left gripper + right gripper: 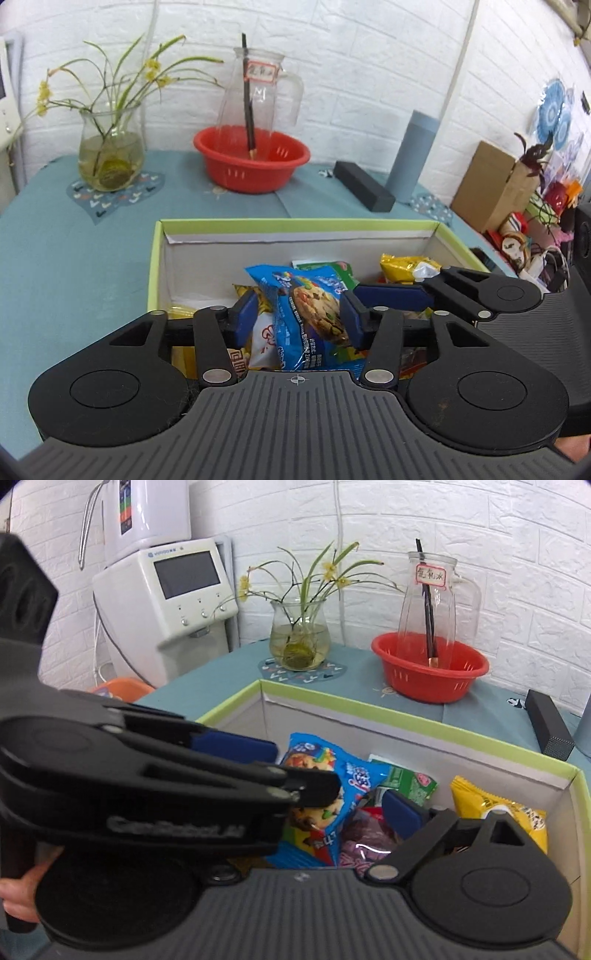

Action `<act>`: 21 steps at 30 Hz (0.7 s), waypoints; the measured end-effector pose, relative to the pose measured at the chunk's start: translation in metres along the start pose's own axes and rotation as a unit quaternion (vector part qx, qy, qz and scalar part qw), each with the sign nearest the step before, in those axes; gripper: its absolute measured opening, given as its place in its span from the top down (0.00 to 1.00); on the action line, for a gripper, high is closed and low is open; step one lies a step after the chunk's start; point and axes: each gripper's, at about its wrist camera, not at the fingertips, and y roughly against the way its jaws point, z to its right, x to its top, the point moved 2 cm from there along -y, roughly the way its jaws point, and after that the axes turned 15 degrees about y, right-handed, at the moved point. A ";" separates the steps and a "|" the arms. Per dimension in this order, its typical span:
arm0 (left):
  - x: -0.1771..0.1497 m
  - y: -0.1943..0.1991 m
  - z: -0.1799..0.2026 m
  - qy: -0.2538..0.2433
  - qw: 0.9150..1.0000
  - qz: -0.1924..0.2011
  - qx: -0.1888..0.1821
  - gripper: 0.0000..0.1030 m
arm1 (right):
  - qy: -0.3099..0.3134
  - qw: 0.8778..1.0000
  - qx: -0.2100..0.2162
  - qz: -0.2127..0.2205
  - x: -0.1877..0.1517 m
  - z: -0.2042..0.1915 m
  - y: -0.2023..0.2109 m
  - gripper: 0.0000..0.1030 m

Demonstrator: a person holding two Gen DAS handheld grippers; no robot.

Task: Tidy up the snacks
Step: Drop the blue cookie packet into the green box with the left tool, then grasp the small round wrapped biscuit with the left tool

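A green-rimmed cardboard box point(295, 221) point(406, 710) on the teal tablecloth holds several snack packets. My left gripper point(299, 314) point(291, 764) hangs over it, open. A blue cookie packet point(310, 310) point(354, 775) stands between its blue pads, which do not squeeze it. A green packet point(332, 269) point(410, 782) and a yellow packet point(402, 266) point(495, 805) lie further back. My right gripper point(301, 805) is open wide over a purple packet point(365, 834). Only one of its fingers point(400, 812) point(391, 295) shows; the left gripper's body hides the other.
Behind the box stand a red basket point(251, 162) point(428, 675) with a glass jug point(255, 96), a plant vase point(110, 158) point(299, 642), a black block point(364, 186) and a blue-grey tumbler point(412, 155). A white dispenser point(166, 598) is at left. A hand point(18, 893) grips the left handle.
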 end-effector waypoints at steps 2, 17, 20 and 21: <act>0.001 0.015 0.003 0.000 1.000 0.024 0.001 0.45 | -0.003 1.000 0.001 0.011 0.001 0.000 0.013 0.09; -0.134 0.132 0.054 0.006 0.998 -0.012 -0.054 0.22 | -0.090 0.992 -0.082 0.028 -0.135 -0.065 0.227 0.09; -0.178 0.133 0.067 0.006 0.996 -0.055 -0.068 0.23 | -0.160 0.981 -0.111 0.003 -0.187 -0.074 0.258 0.09; -0.191 0.132 0.073 0.004 0.994 -0.072 -0.079 0.25 | -0.182 0.977 -0.112 -0.004 -0.201 -0.075 0.263 0.09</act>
